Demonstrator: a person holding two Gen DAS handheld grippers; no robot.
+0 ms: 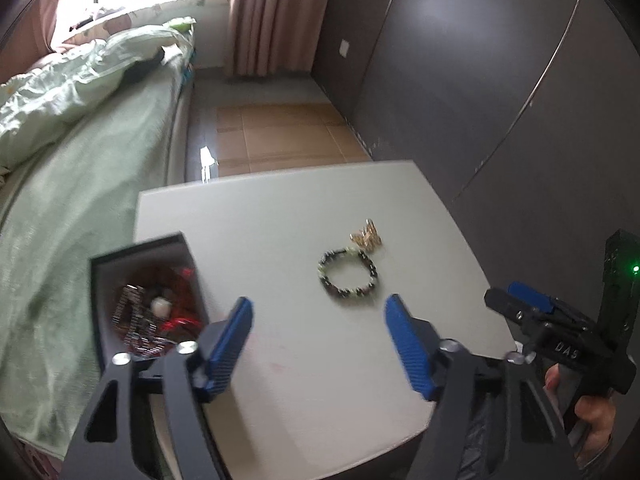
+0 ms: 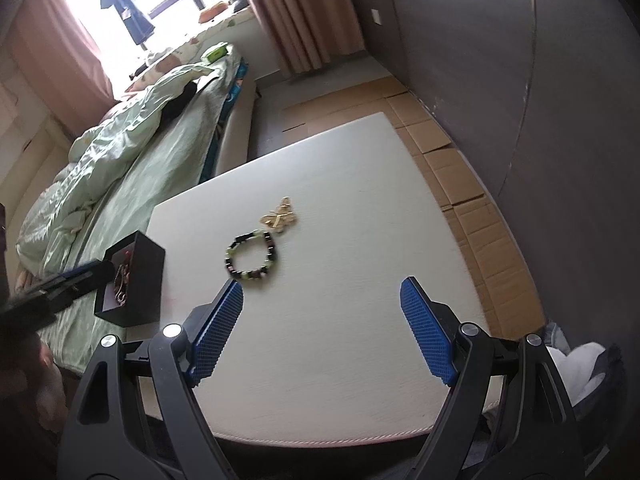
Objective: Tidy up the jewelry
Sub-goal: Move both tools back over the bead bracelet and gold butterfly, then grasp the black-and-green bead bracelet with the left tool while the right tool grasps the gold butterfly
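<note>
Both grippers, left and right, gape empty; bracelet touches gold clip, so grabbing one could drag both.

left gripper spread wide, empty | box holding jewelry at table left edge | bracelet touching gold clip

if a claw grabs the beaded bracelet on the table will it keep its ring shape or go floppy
The beaded bracelet is probably floppy: separate beads on a string, so pinched at one side it would likely sag into a dangling loop. It looks light, and pushed across the smooth white table it may slide and deform rather than roll.
</note>
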